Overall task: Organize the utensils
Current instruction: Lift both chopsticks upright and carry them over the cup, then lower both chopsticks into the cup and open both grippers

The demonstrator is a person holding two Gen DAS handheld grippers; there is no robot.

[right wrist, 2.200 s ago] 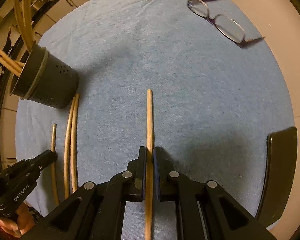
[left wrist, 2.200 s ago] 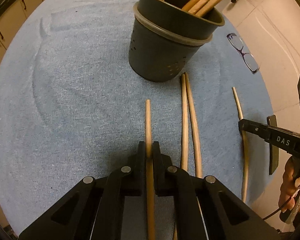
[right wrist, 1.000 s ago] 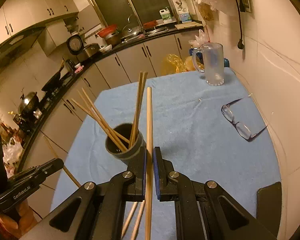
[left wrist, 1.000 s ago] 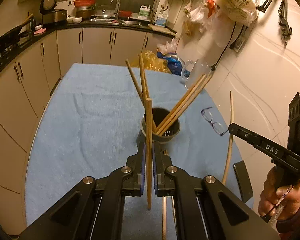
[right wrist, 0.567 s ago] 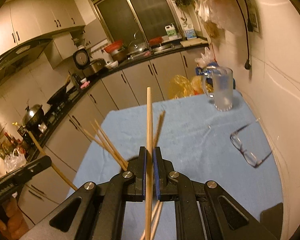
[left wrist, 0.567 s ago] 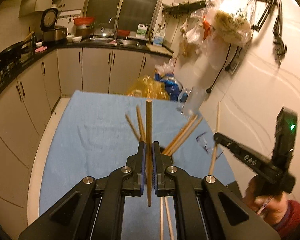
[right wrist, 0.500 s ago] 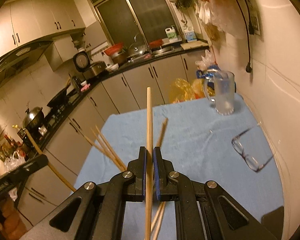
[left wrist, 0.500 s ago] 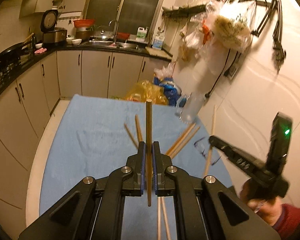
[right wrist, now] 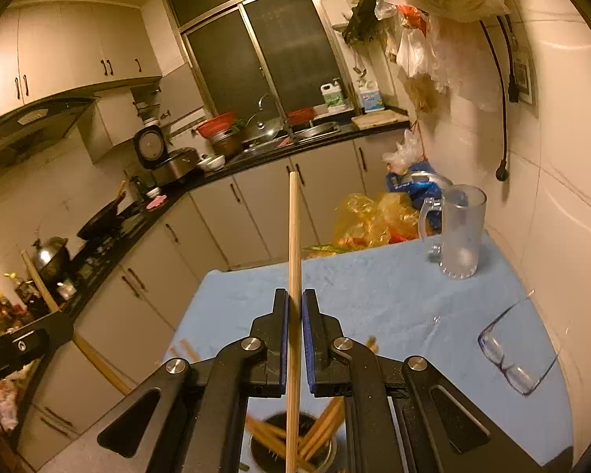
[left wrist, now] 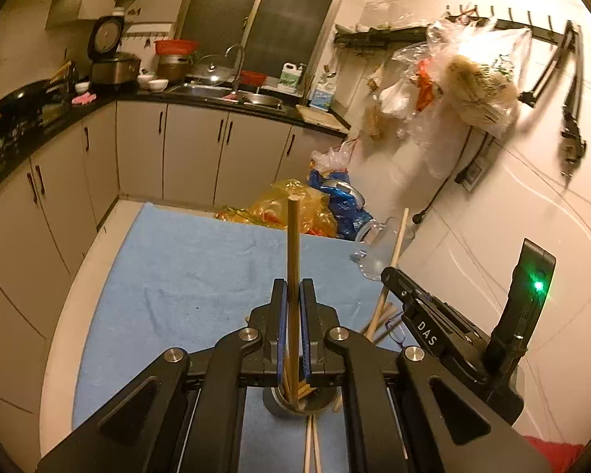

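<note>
Chopstick stood upright, clamped in your left gripper jaws above the near holder, while your right gripper jaws pinched a second chopstick over it.

The chopstick looks like smooth, pale wood. The table cloth is soft, fuzzy blue cloth. The holder looks like dark, dull plastic. The mug is frosted glass. The left gripper is matt black plastic with shiny metal bolts.

I see a frosted glass mug and eyeglasses on the blue-clothed counter, yellow bags beyond.
</note>
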